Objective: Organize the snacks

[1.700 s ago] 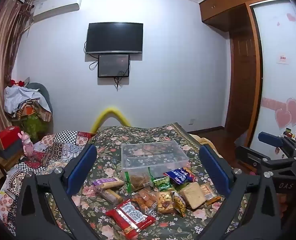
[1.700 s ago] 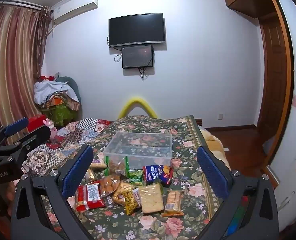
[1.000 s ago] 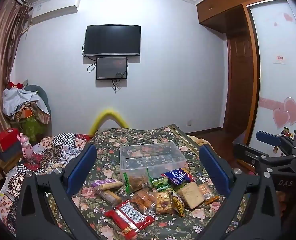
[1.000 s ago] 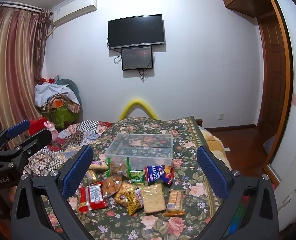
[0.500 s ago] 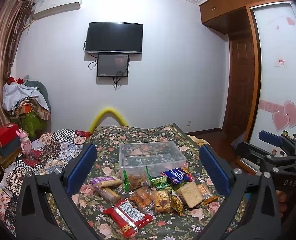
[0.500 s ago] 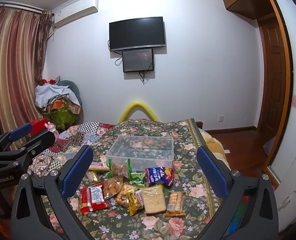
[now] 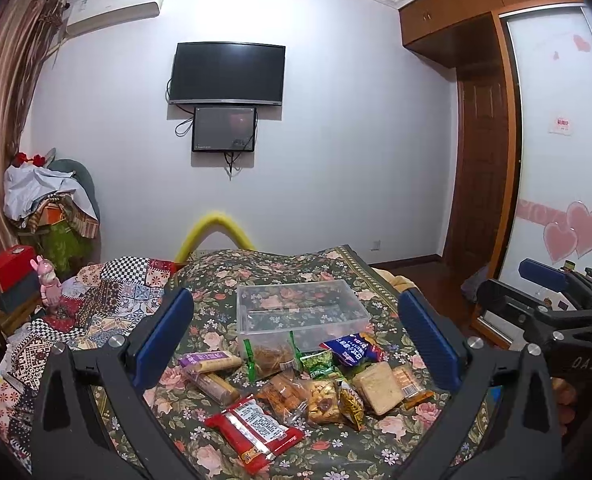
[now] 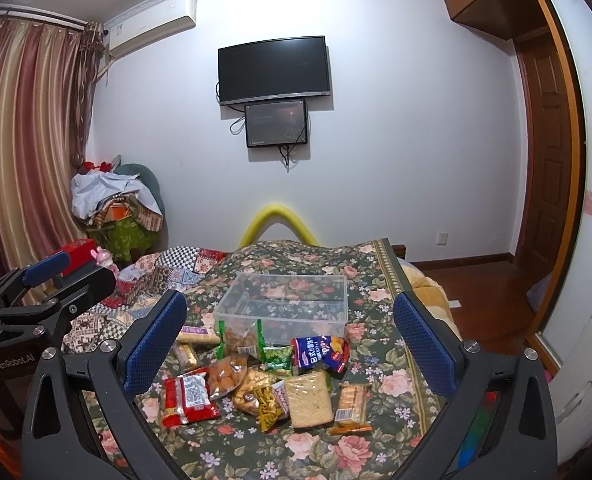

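A clear plastic bin [image 7: 300,312] [image 8: 286,304] stands empty on a floral bedspread. In front of it lie several snack packs: a red packet [image 7: 254,432] [image 8: 186,398], a blue bag [image 7: 351,350] [image 8: 321,352], a pale cracker pack [image 7: 377,386] [image 8: 309,398], a purple-wrapped roll [image 7: 210,362] and a green-edged bag [image 7: 272,356] [image 8: 242,336]. My left gripper [image 7: 296,344] is open, held above and short of the snacks. Likewise open, my right gripper [image 8: 290,342] holds nothing. Each gripper appears at the edge of the other's view.
The floral bedspread [image 7: 327,452] [image 8: 379,364] covers the bed, with a patchwork quilt [image 7: 108,300] to the left. A red box [image 7: 6,266] and a clothes pile [image 7: 52,200] stand far left. A wooden door [image 8: 543,168] and floor are on the right.
Both views shifted only slightly; the grippers stay open and hover in about the same place. The snacks and bin have not moved.
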Motion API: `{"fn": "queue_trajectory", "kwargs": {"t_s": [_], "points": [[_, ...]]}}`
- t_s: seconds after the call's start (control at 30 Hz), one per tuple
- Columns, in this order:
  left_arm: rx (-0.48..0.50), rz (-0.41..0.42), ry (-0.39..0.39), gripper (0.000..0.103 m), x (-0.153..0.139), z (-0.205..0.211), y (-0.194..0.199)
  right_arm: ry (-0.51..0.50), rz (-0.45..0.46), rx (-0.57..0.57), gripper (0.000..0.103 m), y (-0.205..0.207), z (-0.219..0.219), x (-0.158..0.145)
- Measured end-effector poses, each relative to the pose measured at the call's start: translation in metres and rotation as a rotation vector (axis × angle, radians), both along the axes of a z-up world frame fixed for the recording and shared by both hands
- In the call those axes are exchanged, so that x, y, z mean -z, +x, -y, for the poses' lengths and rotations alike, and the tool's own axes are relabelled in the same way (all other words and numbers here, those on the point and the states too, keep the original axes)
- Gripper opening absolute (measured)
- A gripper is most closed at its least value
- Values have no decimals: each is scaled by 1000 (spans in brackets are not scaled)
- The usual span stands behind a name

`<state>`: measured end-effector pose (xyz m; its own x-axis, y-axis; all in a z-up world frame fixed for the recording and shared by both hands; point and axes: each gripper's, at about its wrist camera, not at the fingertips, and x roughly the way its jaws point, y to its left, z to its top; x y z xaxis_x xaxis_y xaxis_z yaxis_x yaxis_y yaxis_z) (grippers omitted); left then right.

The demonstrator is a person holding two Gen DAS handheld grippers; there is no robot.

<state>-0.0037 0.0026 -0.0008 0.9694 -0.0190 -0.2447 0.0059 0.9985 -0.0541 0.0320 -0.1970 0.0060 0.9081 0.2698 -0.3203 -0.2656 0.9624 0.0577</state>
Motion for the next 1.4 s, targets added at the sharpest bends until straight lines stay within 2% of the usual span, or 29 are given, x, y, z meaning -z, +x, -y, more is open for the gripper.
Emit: {"fn": "queue_trajectory", "kwargs": {"t_s": [1.03,1.4], "points": [[0,-10,-11,103,0,0,2,-1,-2,-4,103,-2,-4,2],[2,-58,4,103,13,-7,7,-18,-39,5,103,7,-2,13]]}}
